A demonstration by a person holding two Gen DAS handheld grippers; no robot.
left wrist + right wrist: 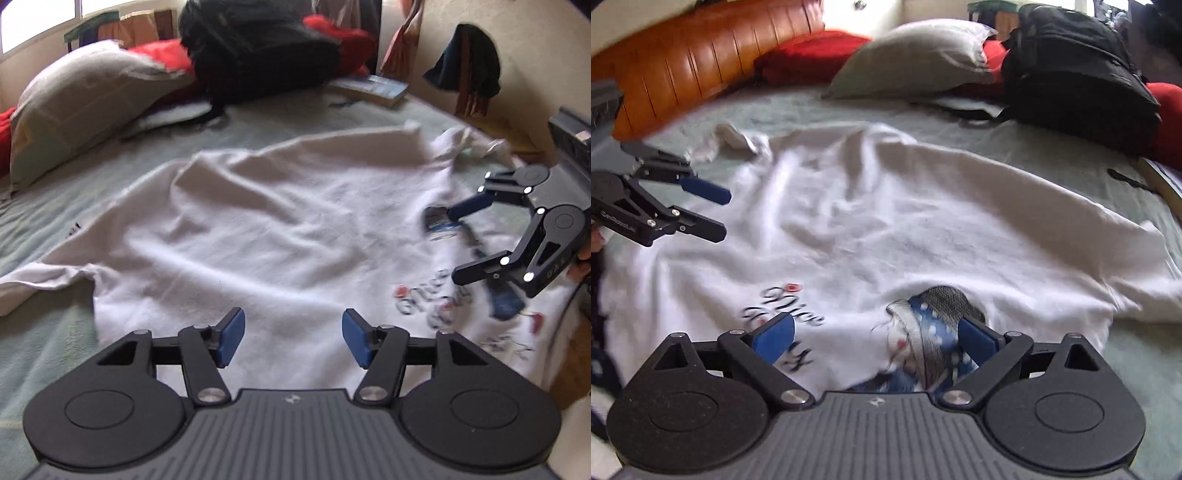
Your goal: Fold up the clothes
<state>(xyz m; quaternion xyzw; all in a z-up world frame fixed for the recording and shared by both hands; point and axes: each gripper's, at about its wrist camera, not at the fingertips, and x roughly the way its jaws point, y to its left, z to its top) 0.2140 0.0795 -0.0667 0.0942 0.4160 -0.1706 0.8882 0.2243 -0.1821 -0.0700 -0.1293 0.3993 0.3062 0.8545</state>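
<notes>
Left wrist: open left tool (pixel 293 338) over T-shirt (pixel 258 221).

Domestic bedroom: a bed (pixel 44 354) with pale green sheet, pillow (pixel 916 55), red cushions (pixel 809 55), black backpack (pixel 1082 70), and clothes hanging (pixel 469 66) on the wall.

A shirt (pixel 266 221) lies spread across the bed (pixel 44 347), its printed part at the near edge. Behind it, a pillow (pixel 85 103) rests at the head of the bed, with a backpack (pixel 258 55) just beside it and a book (pixel 373 88) beyond the backpack. The left tongs (pixel 293 341) hang over the shirt's near part; the right tongs (pixel 452 245) hang over the print, well apart from them.
</notes>
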